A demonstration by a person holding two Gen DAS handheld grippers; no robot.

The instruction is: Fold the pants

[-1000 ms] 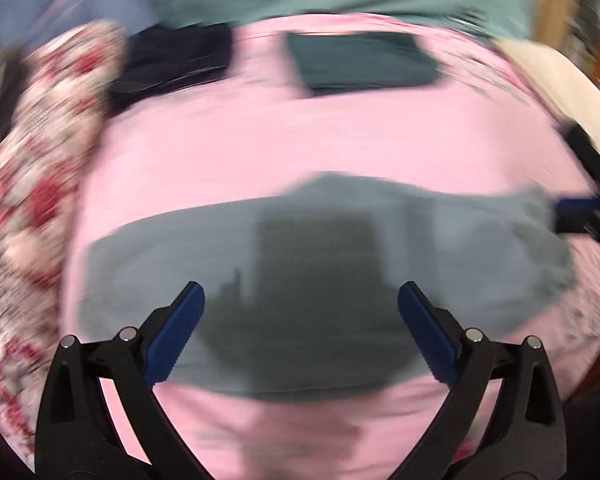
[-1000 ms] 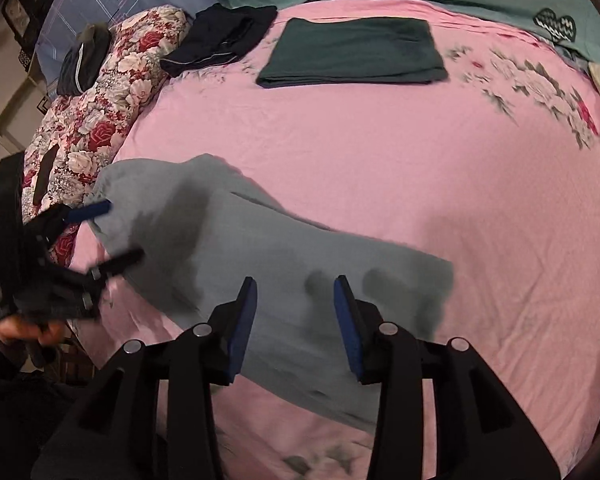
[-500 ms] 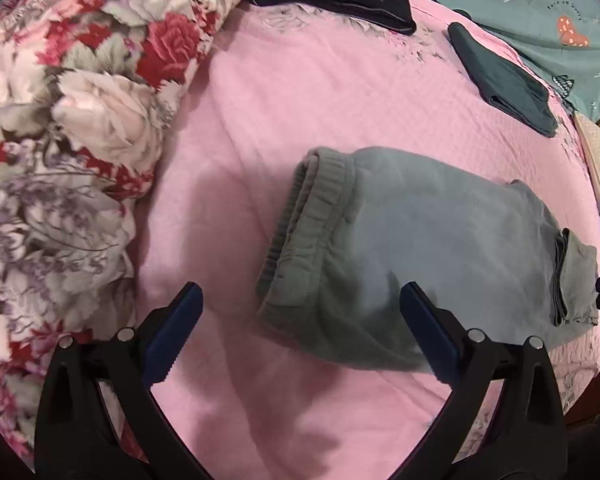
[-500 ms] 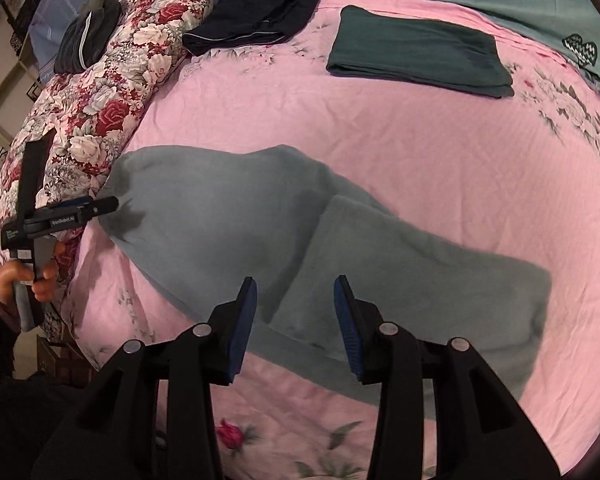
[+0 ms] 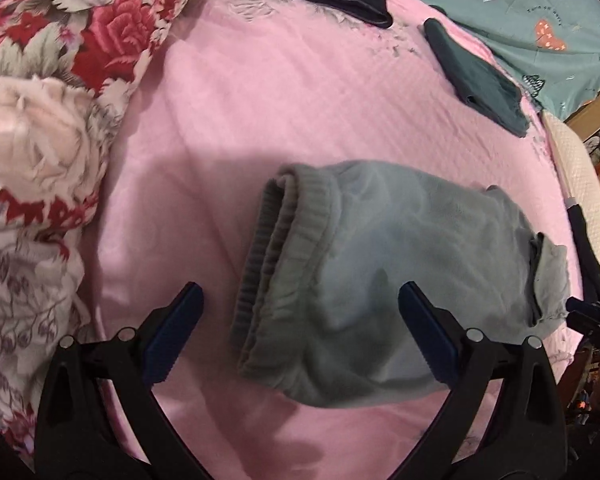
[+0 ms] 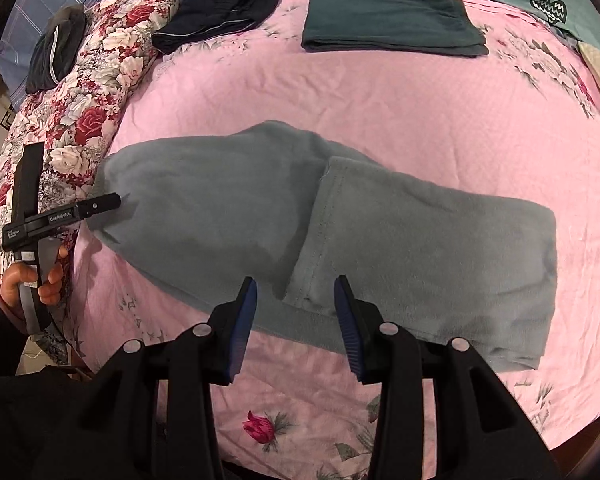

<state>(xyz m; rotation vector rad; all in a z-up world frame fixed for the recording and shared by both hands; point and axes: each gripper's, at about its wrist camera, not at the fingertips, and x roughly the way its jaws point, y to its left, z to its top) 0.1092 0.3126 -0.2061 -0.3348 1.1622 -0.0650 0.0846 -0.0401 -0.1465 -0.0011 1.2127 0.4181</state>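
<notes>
- The folded grey fleece pants (image 6: pixel 308 216) lie across the pink quilted bedspread (image 6: pixel 380 112).
- The left gripper (image 5: pixel 300 320) hovers over their ribbed waistband (image 5: pixel 276 256), jaws wide and closing, pads clear of the cloth.
- The right gripper (image 6: pixel 296 312) hovers half-open above the folded edge, gripping nothing.

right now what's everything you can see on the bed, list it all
grey pants: one, grey, partly folded, middle of the sheet
pink sheet: one, pink with flower prints, covers the bed
green folded garment: one, dark green, far side
dark garment: one, navy-black, far left by the quilt
floral quilt: one, red and white roses, left edge
teal blanket: one, teal, far end
left gripper: closing, over the waistband, nothing pinched
right gripper: apart, empty, over the near edge
left hand: holds the left gripper's handle
</notes>
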